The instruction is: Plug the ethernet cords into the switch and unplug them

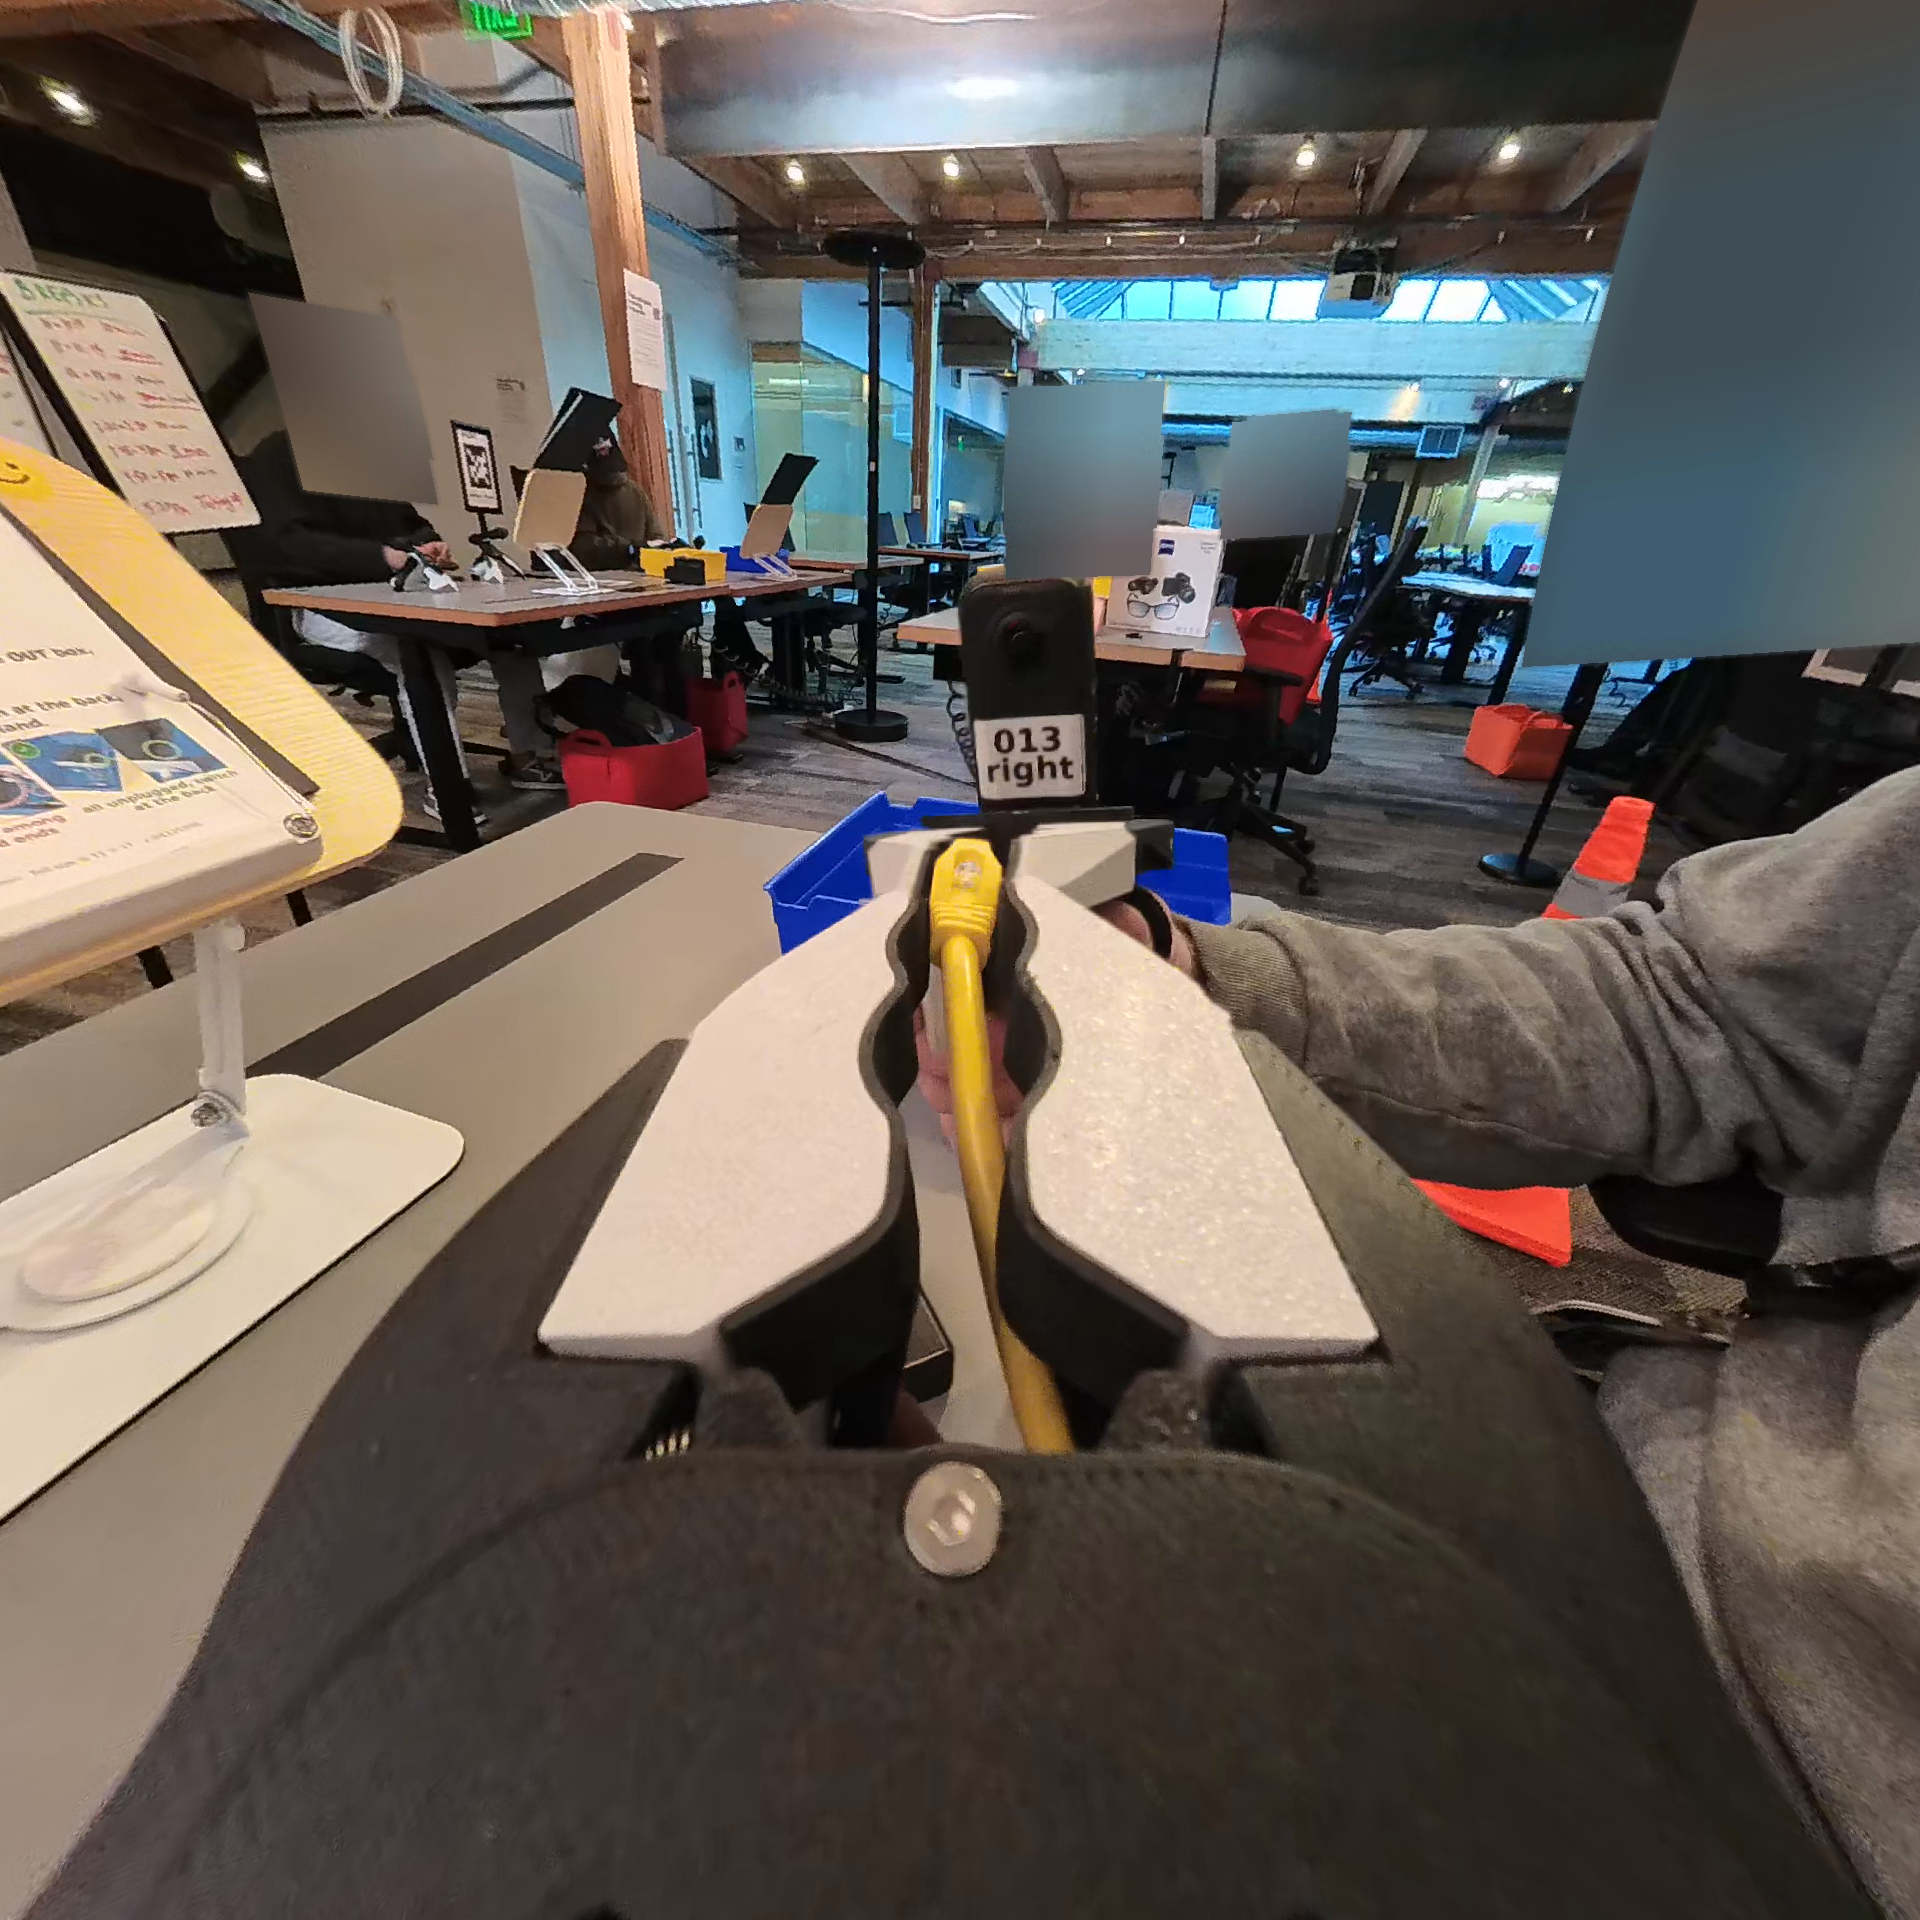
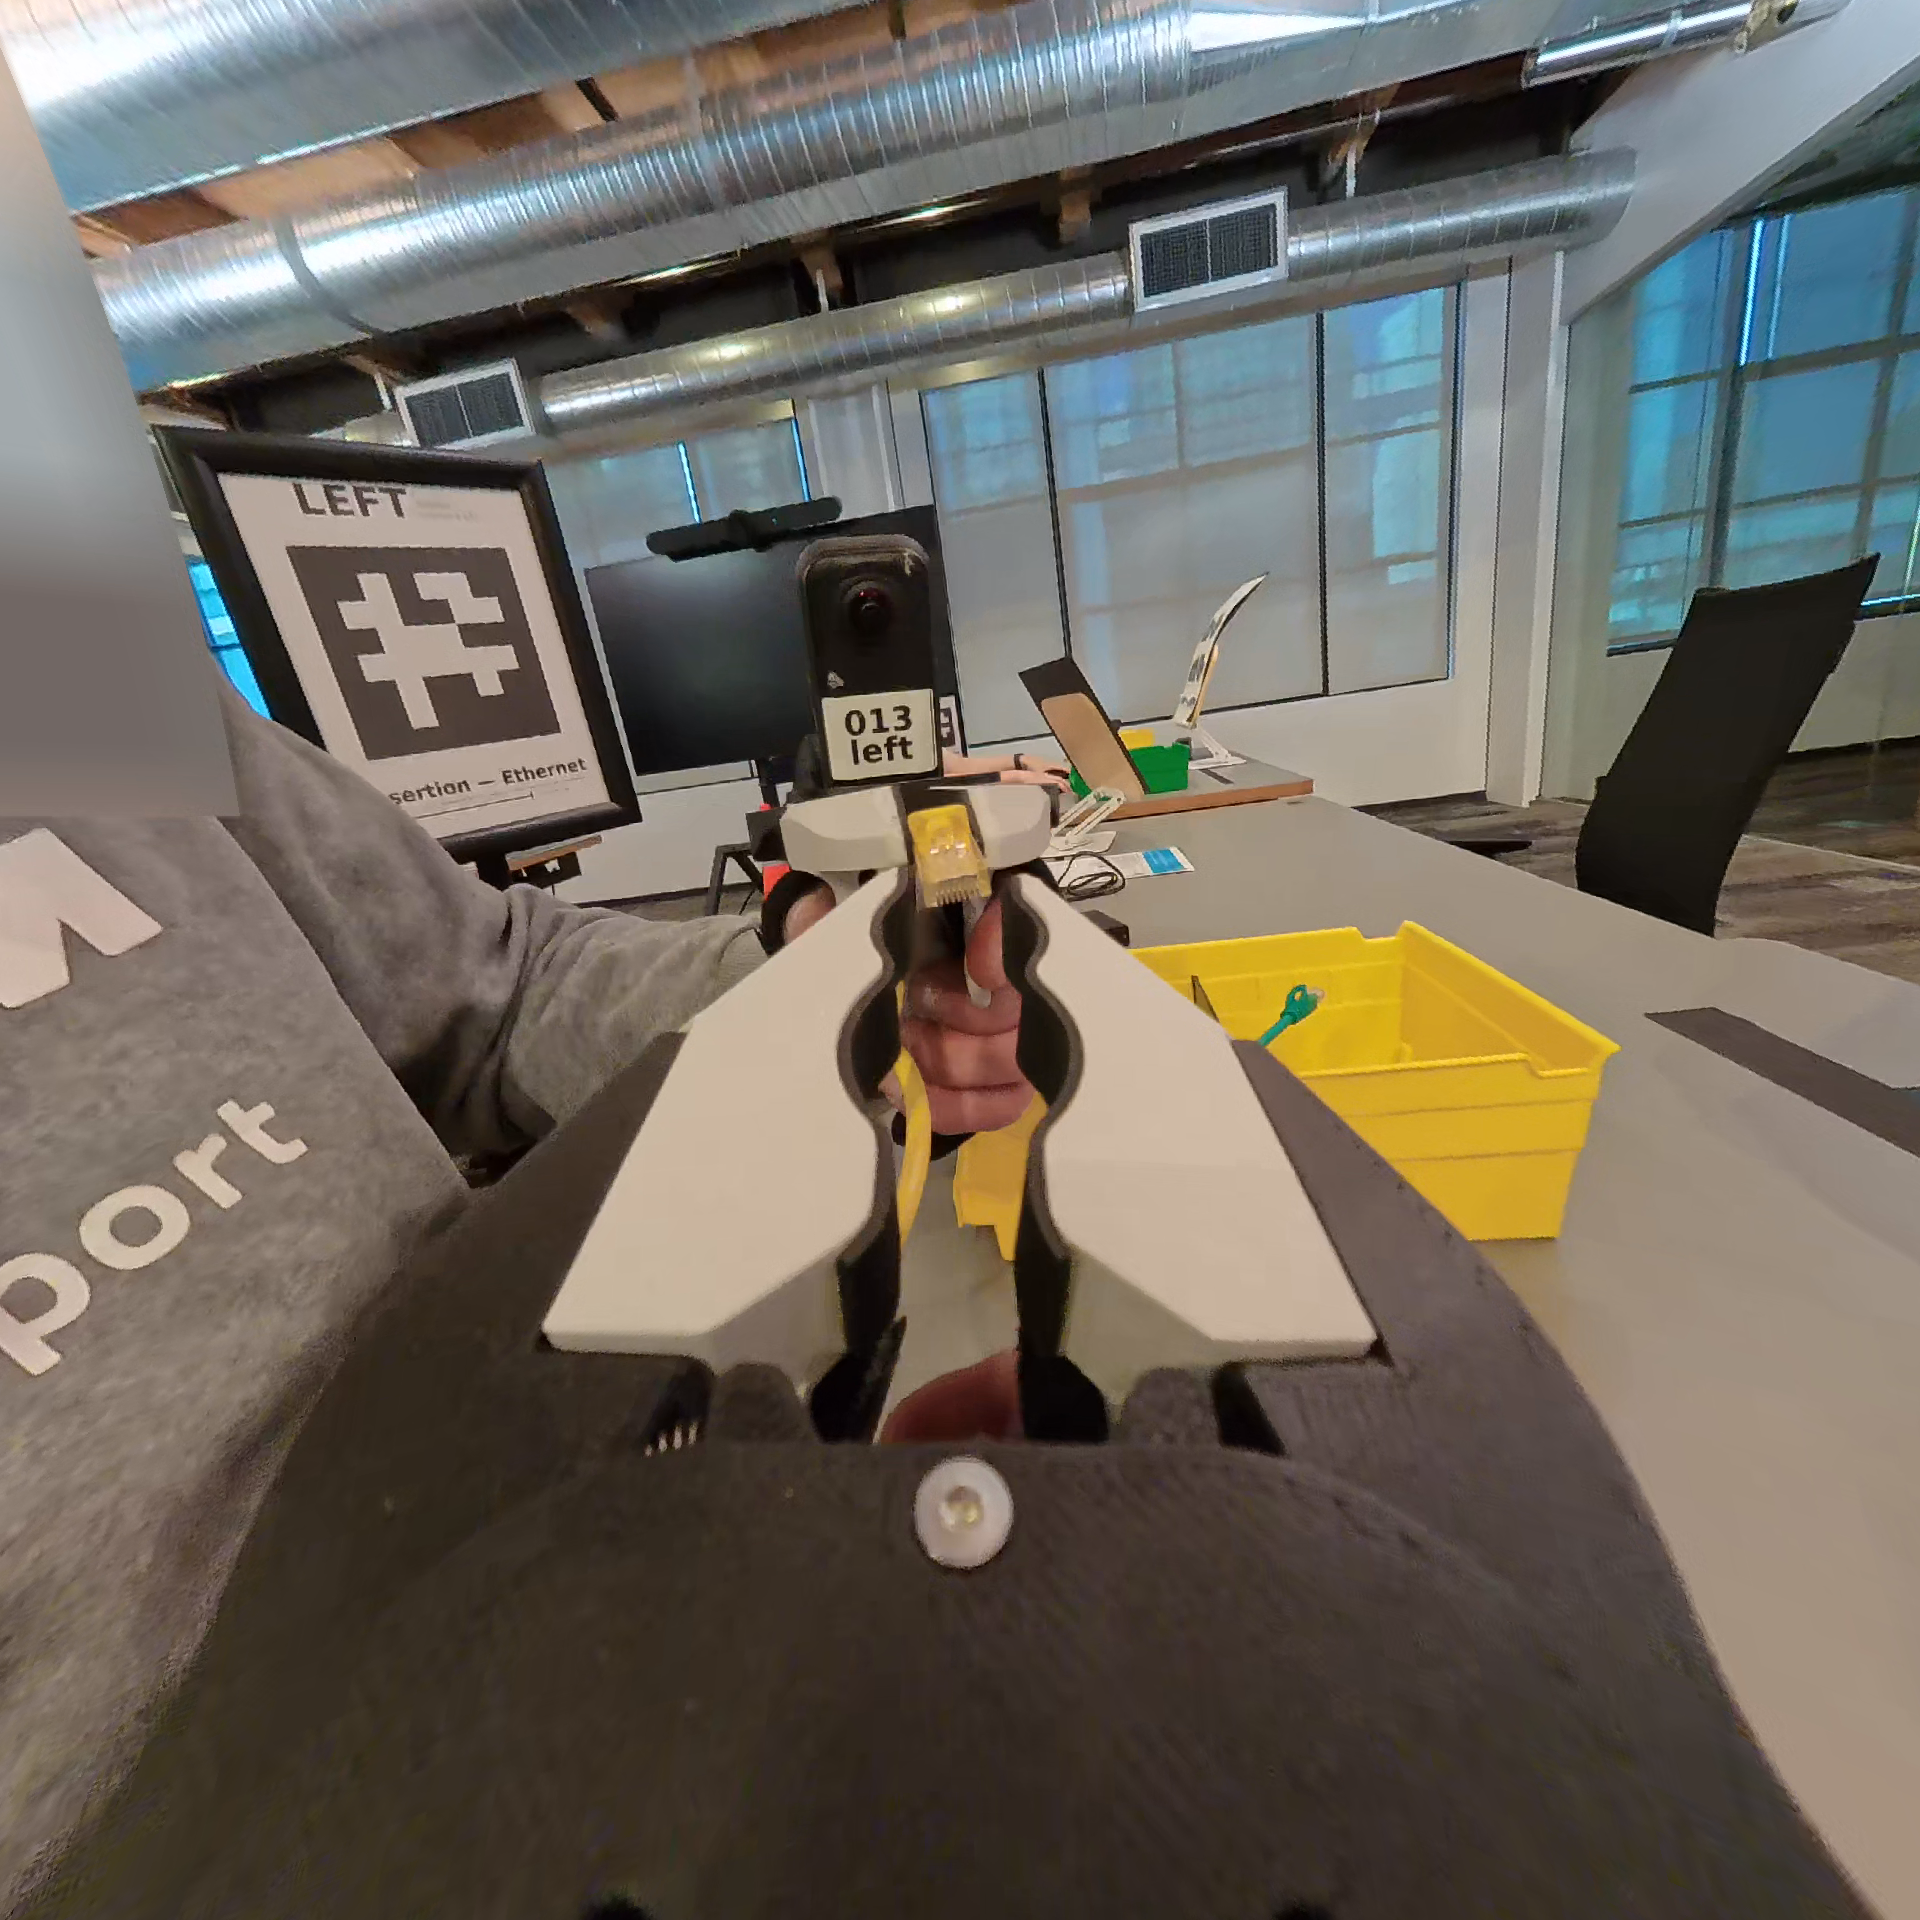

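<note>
Left wrist view: left gripper (image 1: 961,914) pinches the light, limp yellow cord (image 1: 977,1122) behind its stiff plug (image 1: 966,873), raised over the desk (image 1: 468,935); right wrist view: right gripper (image 2: 951,904) clamps the plug (image 2: 945,857) itself, its thin clip likely fragile.

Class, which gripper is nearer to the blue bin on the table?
Right. The right gripper sits directly in front of the blue bin. The left gripper points towards the bin from farther back, with the right one between them.
</note>
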Demonstrator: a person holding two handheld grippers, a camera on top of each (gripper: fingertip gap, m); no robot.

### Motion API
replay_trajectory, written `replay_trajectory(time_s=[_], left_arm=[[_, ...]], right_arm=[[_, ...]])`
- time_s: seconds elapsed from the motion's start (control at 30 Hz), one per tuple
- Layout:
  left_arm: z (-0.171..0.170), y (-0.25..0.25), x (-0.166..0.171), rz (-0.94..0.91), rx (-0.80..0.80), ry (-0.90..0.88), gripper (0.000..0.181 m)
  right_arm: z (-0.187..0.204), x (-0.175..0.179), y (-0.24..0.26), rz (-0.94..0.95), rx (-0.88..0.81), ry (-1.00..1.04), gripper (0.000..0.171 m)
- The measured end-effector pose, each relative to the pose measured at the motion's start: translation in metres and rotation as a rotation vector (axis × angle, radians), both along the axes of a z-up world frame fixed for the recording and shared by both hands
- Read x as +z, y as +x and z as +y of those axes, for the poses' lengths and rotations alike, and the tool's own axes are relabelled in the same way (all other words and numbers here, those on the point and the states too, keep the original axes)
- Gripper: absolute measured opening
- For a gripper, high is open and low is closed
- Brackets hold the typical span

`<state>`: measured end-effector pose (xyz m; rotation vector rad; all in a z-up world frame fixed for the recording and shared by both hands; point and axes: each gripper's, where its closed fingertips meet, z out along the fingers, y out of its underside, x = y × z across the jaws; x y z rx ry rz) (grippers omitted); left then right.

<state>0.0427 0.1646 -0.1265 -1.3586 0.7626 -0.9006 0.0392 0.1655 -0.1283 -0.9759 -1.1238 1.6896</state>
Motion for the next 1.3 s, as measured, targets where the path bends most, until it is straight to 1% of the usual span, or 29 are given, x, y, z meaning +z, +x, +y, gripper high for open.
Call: replay_trajectory(time_s=[0.13,0.3,0.63,0.73,0.93,1.07,1.17,1.3], left_arm=[[-0.001,0.001,-0.001,0.007,-0.006,-0.001,0.011],[-0.002,0.002,0.003,0.007,-0.008,0.018,0.012],[-0.002,0.004,0.003,0.027,0.013,0.066,0.015],[-0.001,0.003,0.001,0.041,0.023,0.076,0.012],[-0.001,0.002,0.001,0.05,0.032,0.079,0.012],[0.001,0.001,0.002,0.046,0.045,0.076,0.012],[0.003,-0.004,0.004,0.037,0.055,0.065,0.012],[0.007,-0.012,0.007,0.034,0.076,0.064,0.012]], right_arm=[[-0.002,0.002,0.002,0.021,0.02,-0.015,0.009],[-0.003,0.006,0.003,0.034,0.039,-0.032,0.009],[-0.003,0.008,0.001,0.097,0.095,-0.146,0.008],[-0.004,0.008,0.001,0.107,0.102,-0.157,0.008],[-0.003,0.009,0.0,0.114,0.111,-0.172,0.009],[-0.001,0.01,0.0,0.107,0.096,-0.173,0.01],[0.009,0.012,0.005,0.105,0.041,-0.167,0.02],[0.015,0.008,0.008,0.02,-0.061,-0.08,0.016]])
